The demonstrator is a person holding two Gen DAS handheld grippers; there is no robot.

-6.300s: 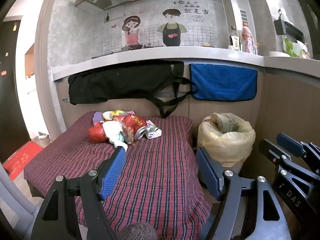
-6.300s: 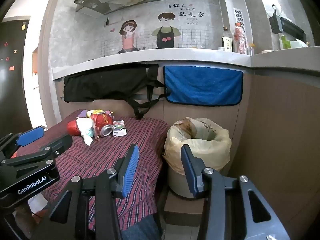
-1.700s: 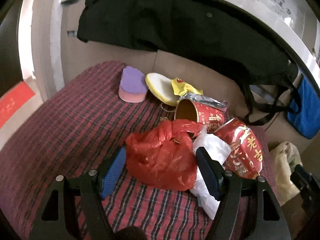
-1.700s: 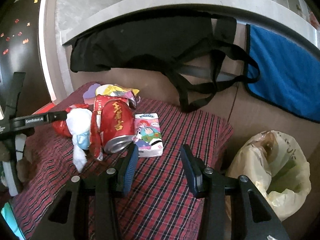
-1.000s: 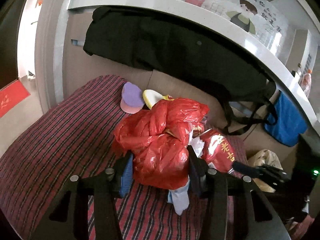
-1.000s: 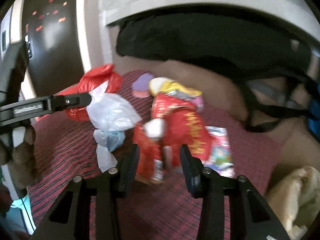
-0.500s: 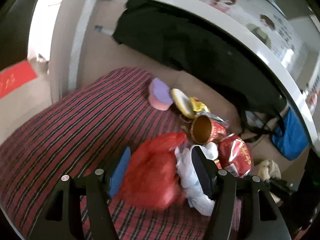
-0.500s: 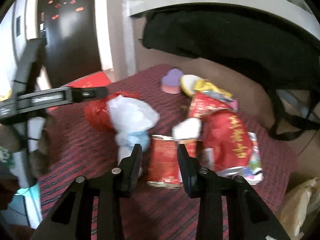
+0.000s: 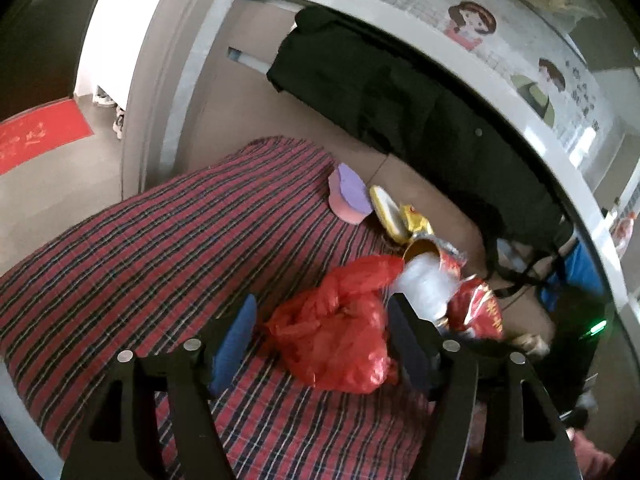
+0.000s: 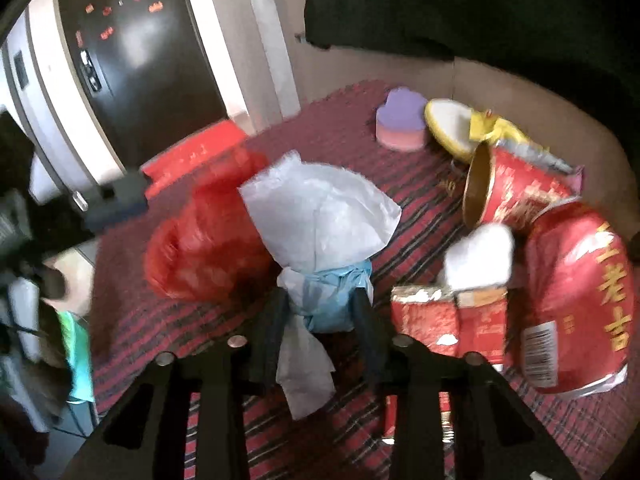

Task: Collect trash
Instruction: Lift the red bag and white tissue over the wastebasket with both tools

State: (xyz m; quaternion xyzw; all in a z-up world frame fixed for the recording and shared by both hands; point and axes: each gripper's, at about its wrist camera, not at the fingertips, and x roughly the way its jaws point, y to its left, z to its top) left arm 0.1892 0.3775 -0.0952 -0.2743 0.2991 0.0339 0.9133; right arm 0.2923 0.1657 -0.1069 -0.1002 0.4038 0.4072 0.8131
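A crumpled red plastic bag (image 9: 336, 336) lies on the red plaid tablecloth (image 9: 140, 248). My left gripper (image 9: 320, 336) straddles it with jaws opening; the left pad stands clear of the bag. Beside it lies a white and blue plastic bundle (image 10: 320, 232). My right gripper (image 10: 322, 316) is closing on the bundle's blue knot, and both pads touch it. To the right are a big red can (image 10: 576, 292), an open red cup (image 10: 512, 196), a flattened red carton (image 10: 444, 320) and a white wad (image 10: 480, 256).
A purple heart-shaped sponge (image 10: 402, 120) and a yellow-rimmed lid (image 10: 448, 124) sit by the back panel. A black bag (image 9: 380, 92) hangs from the counter above. The cloth's left edge drops to the floor, where a red mat (image 9: 36, 136) lies.
The left gripper lowered the red bag onto the cloth and let it go, jaws widening. The right gripper shifted from the red carton to the white and blue bundle and narrowed around it.
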